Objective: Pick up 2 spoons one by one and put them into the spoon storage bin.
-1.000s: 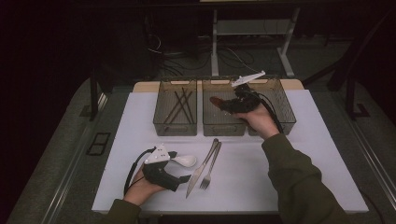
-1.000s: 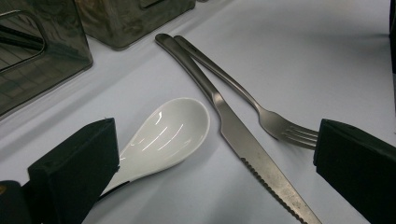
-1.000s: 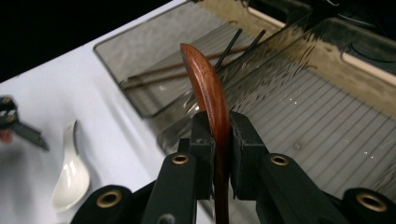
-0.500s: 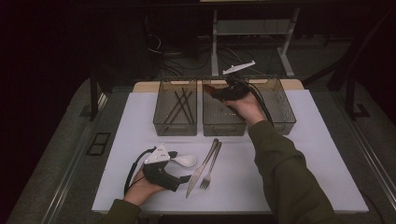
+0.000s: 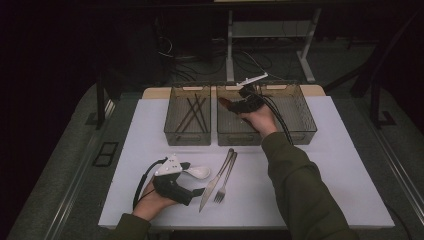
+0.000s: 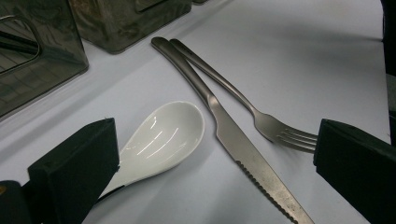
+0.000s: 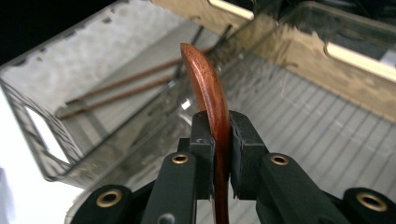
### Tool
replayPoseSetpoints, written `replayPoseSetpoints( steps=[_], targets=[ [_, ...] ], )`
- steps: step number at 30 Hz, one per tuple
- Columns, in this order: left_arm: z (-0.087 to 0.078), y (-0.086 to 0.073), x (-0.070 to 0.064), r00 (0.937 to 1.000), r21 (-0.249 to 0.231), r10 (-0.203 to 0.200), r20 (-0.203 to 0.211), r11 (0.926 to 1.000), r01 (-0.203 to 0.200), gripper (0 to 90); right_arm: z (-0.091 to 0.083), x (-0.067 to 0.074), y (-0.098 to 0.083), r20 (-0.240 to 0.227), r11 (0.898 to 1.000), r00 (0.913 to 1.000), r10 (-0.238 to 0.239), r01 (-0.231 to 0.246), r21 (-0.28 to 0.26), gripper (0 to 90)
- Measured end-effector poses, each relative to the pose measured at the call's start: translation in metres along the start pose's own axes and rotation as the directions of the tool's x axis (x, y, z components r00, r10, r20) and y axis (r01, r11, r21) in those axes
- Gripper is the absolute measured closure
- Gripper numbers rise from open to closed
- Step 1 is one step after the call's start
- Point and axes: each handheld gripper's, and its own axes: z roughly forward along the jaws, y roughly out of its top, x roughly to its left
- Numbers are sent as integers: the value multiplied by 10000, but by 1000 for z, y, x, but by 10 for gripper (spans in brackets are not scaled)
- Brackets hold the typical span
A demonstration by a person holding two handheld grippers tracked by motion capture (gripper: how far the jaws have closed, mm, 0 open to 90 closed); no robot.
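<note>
The wooden spoon [image 7: 208,88] is clamped in the right claw [image 5: 239,105], now carried lower over the middle bin [image 5: 235,131], beside the chopstick bin [image 5: 189,134]; release is judged next. The left claw [image 6: 210,154] is held wide around the white spoon [image 6: 154,140], knife [image 6: 233,140] and fork [image 6: 261,122] on the bench [image 5: 340,170].

Bare tabletop [image 5: 340,170] right of the fork [image 5: 224,181] lies open; bins [image 5: 300,131] wall the far side.
</note>
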Motion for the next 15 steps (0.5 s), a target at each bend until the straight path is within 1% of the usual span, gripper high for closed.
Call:
replayPoseSetpoints(
  steps=[1,3,5,6,8,10,12,15],
  targets=[
    [0,0,0,10000,1,42,-4,10000,-42,0,1,-1,-1,26,9999,10000,25,-26,107,805],
    [0,0,0,10000,37,92,12,10000,-92,0,4,-3,-3,301,9990,9995,110,-123,434,805],
    [1,0,0,10000,10,31,33,10000,-31,0,6,-3,-5,370,9970,9990,237,-263,722,802],
    [1,0,0,10000,20,24,35,10000,-24,0,8,-3,-5,533,9958,9983,222,-268,873,800],
    [1,0,-1,10000,25,31,36,10000,-31,0,9,-4,-6,607,9939,9980,181,-246,1078,783],
    [1,0,-1,10000,31,38,34,10000,-38,0,9,-4,-7,672,9932,9975,229,-304,1121,754],
    [1,0,-1,10000,34,53,36,10000,-53,0,8,-4,-8,623,9934,9977,267,-334,1095,718],
    [1,0,0,9999,34,114,28,9999,-114,0,4,-3,-8,691,9951,9971,316,-378,908,658]
  ],
)
